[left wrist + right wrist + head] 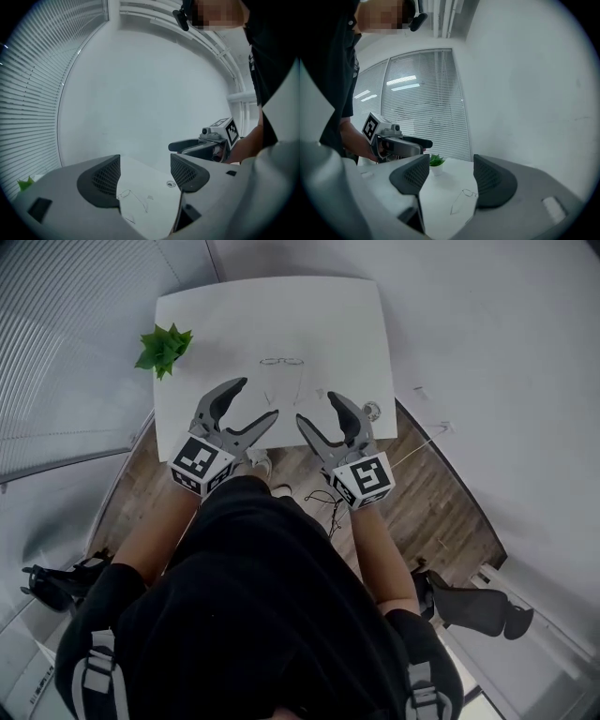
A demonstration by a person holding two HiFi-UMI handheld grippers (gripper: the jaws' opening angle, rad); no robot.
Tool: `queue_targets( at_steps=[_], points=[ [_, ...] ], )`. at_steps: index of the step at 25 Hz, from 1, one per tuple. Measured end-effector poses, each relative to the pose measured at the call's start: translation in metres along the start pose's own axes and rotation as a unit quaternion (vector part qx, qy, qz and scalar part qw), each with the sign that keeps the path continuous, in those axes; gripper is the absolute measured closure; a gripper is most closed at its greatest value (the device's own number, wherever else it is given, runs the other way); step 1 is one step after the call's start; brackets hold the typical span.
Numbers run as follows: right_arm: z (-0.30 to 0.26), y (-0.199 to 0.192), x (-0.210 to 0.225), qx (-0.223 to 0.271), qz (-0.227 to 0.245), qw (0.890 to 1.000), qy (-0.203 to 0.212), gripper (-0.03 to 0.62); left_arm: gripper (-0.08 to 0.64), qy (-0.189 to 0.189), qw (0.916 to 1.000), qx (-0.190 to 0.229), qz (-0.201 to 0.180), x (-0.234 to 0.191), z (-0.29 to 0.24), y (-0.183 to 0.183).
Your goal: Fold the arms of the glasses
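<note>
Thin wire-rimmed glasses (pixel 282 362) lie on the white table (pixel 216 324), lenses at the far side and both arms unfolded toward me. They also show between the jaws in the left gripper view, glasses (pixel 131 197), and in the right gripper view, glasses (pixel 464 199). My left gripper (pixel 255 399) hovers open over the table's near edge, short of the glasses, nothing between its jaws (pixel 146 174). My right gripper (pixel 319 409) hangs open beside it, equally empty (pixel 451 176). Both are apart from the glasses.
A small green potted plant (pixel 164 348) stands at the table's left edge. A small round object (pixel 372 411) lies near the right front corner. Wood floor and black chair bases (pixel 469 606) lie below; window blinds run along the left.
</note>
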State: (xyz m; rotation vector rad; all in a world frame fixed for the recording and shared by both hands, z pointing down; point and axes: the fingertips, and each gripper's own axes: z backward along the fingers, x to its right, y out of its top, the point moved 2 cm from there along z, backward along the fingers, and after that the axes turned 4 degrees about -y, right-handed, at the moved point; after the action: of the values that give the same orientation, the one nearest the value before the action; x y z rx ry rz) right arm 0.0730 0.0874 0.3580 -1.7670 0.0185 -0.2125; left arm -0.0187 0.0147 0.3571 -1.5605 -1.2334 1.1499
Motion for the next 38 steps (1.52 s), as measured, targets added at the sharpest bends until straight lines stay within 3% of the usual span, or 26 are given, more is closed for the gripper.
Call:
queue_targets(
  at_steps=[12, 19, 25, 30, 38],
  points=[
    [-0.084, -0.023, 0.050, -0.076, 0.030, 0.996, 0.022, 0.301, 0.239, 0.020, 0.9988, -0.023, 0.039, -0.077, -0.031, -0.023],
    [-0.107, -0.051, 0.077, -0.125, 0.055, 0.988, 0.076, 0.302, 0.239, 0.077, 0.9942, -0.035, 0.067, -0.096, -0.045, -0.040],
    [-0.119, -0.083, 0.099, -0.175, 0.098, 0.969, 0.145, 0.304, 0.239, 0.146, 0.9835, -0.046, 0.097, -0.096, -0.052, -0.060],
    [-0.124, -0.104, 0.109, -0.195, 0.118, 0.952, 0.204, 0.307, 0.239, 0.204, 0.9694, -0.054, 0.126, -0.093, -0.057, -0.083],
    [-0.125, -0.146, 0.122, -0.226, 0.170, 0.917, 0.282, 0.307, 0.239, 0.260, 0.9507, -0.073, 0.152, -0.086, -0.075, -0.124]
  ],
)
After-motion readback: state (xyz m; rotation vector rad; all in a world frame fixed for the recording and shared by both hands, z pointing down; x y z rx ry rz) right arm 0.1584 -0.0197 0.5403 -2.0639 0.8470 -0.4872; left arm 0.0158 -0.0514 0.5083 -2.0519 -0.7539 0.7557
